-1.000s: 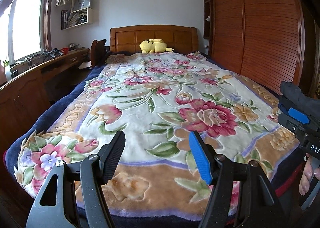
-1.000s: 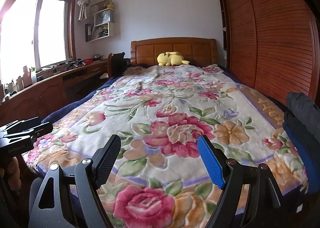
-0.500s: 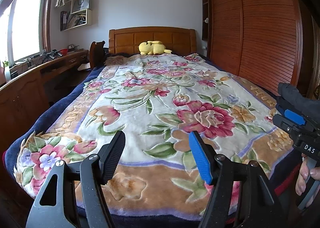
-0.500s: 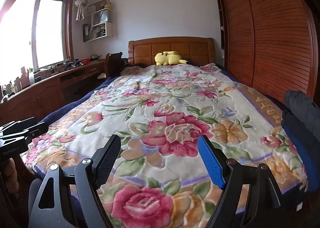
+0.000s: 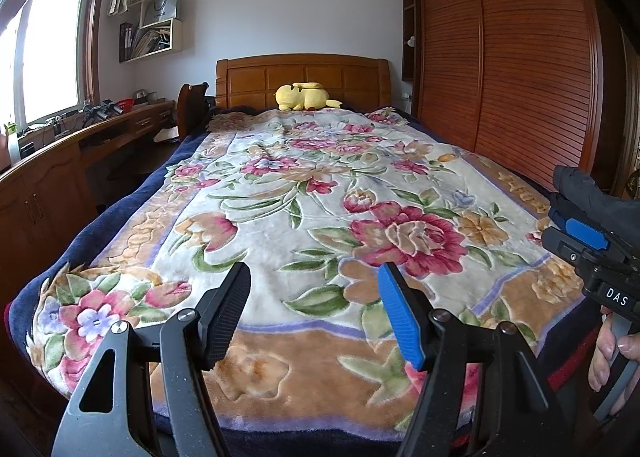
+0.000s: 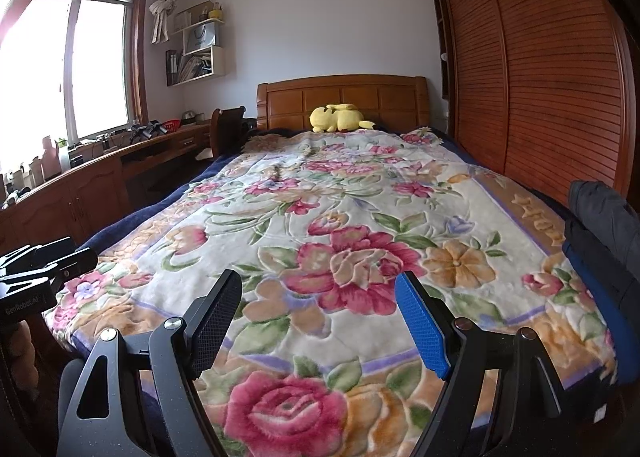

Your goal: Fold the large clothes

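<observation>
In front of me the bed (image 5: 132,225) carries a floral blanket (image 5: 304,193) spread flat, a yellow plush toy (image 5: 304,97) at the headboard. The dark garment (image 6: 604,225), the piece to fold, lies bunched at the bed's right edge. My left gripper (image 5: 314,313) and right gripper (image 6: 318,321) hover above the foot end, fingers wide apart, gripping nothing

Bedroom: white wall (image 6: 320,17); bright window (image 6: 60,69) left; wooden desk (image 6: 100,177) beneath; wall shelves (image 6: 196,53); wooden headboard (image 6: 344,97); slatted wardrobe (image 6: 540,77) right.
</observation>
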A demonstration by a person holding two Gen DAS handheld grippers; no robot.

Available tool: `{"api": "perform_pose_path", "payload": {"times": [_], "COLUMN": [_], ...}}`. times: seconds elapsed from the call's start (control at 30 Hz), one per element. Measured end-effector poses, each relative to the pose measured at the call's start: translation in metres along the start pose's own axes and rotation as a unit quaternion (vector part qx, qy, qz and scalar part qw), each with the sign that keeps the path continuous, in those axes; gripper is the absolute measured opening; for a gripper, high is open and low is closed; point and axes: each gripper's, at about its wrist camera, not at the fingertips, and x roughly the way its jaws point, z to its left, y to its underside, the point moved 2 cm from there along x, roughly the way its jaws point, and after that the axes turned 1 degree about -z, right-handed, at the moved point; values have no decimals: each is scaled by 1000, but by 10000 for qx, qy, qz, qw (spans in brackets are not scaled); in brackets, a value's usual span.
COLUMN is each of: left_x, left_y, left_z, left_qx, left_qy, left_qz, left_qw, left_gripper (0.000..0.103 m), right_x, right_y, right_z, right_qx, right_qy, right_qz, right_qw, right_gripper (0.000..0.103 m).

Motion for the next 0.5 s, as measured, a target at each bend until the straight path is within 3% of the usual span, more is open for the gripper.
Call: {"api": "perform_pose_path", "payload": {"times": [0.5], "left_x": [-1], "left_y": [-1], "left_z": [0], "left_qx": [-3], "left_qy": [-3], "left_qz": [-12], "left_qw": [10000], "left_gripper": [67], "right_x": [-2], "right_y": [-1], "right_z": [3], "right_qx": [31], "right_qy": [4], "right_qz": [-37], "right_qw": [10000], "right_gripper": [81]}}
